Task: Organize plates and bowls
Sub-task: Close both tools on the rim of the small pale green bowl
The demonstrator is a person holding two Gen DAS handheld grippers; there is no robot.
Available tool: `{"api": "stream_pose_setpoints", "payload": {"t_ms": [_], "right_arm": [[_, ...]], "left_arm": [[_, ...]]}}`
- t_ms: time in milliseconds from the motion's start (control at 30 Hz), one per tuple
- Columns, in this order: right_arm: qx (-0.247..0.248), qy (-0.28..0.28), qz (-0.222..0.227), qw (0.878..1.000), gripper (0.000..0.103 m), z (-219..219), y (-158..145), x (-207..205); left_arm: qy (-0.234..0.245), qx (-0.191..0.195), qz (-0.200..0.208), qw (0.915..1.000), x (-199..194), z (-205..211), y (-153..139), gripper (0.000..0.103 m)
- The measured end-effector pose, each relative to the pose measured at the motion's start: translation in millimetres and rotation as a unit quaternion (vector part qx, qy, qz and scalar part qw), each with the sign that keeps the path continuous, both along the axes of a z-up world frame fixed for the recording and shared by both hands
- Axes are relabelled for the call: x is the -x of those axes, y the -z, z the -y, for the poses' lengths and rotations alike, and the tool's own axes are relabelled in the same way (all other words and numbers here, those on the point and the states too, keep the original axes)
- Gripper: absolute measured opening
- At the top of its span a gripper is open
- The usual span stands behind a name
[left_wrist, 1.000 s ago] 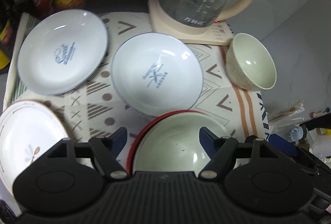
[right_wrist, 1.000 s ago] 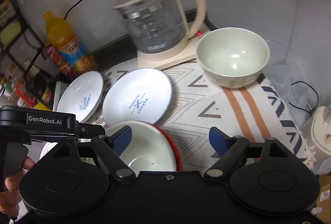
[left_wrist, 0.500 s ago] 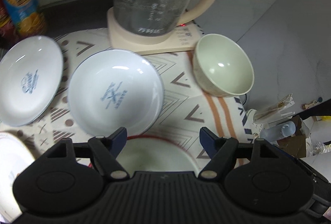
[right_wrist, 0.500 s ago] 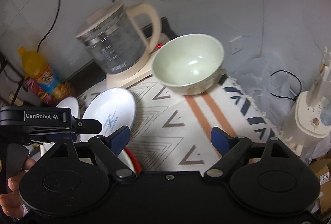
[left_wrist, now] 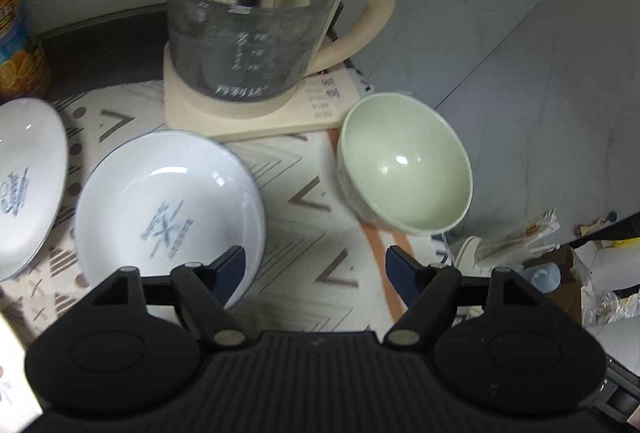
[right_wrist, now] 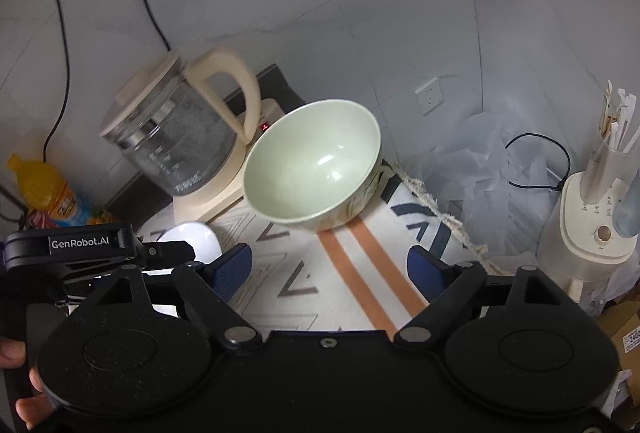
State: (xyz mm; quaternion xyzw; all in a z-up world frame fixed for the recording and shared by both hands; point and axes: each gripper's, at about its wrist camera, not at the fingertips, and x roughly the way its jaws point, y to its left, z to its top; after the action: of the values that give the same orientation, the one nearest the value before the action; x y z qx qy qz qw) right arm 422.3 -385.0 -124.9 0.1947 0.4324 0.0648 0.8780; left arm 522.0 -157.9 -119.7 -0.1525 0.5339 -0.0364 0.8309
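A: Green bowl [right_wrist: 316,169]?
B: Upright on the patterned cloth [right_wrist: 344,273], beside the kettle [right_wrist: 176,141] base. Ahead of the right gripper [right_wrist: 330,267], well apart, not between the fingers.

A: Right gripper's state?
B: Jaws wide, nothing held.

A: Left gripper [left_wrist: 316,267]?
B: Also wide and empty. Bowl [left_wrist: 404,165] sits ahead and to its right. White plate [left_wrist: 168,217] with blue print lies just past its left finger, a second plate [left_wrist: 28,177] further left.

Glossy glazed bowl [right_wrist: 316,169], glass kettle [left_wrist: 248,33], matt woven cloth [left_wrist: 312,233]
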Motion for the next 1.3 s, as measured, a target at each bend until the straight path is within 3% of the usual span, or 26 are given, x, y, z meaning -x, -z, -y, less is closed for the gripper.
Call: {"api": "stream_pose_setpoints", "payload": {"t_ms": [200,300,500,633,833,1000,1133,1300], "right_arm": [[-0.011,0.007,-0.007,1.000,0.082,7,8,-22],[-0.011,0.006,-0.013,1.000,0.074,7,15,-34],[-0.014,0.009,-0.028,0.999,0.056,11,32,-56],[-0.021,0.008,-0.040,0.999,0.044,12,44,-69],[-0.036,0.008,-0.054,0.998,0.043,11,60,-88],[-0.020,0.003,-0.078,0.997,0.032,5,78,-106],[-0.012,0.001,-0.080,0.997,0.025,3,84,-113],[0.003,-0.002,-0.066,0.998,0.024,2,74,-106]], "left_arm": [[-0.009,0.008,0.018,0.9998,-22,10,5,0.075],[0.006,0.008,0.026,0.9996,-33,20,9,0.074],[-0.015,0.006,0.022,0.9996,-49,29,27,0.071],[-0.021,0.006,0.021,0.9995,-56,33,40,0.062],[-0.040,0.002,-0.003,0.9992,-70,36,65,0.045],[-0.039,0.018,-0.016,0.9989,-84,35,82,0.031],[-0.030,0.018,-0.017,0.9992,-85,41,85,0.014],[-0.028,0.013,-0.012,0.9995,-75,44,77,0.014]]}}
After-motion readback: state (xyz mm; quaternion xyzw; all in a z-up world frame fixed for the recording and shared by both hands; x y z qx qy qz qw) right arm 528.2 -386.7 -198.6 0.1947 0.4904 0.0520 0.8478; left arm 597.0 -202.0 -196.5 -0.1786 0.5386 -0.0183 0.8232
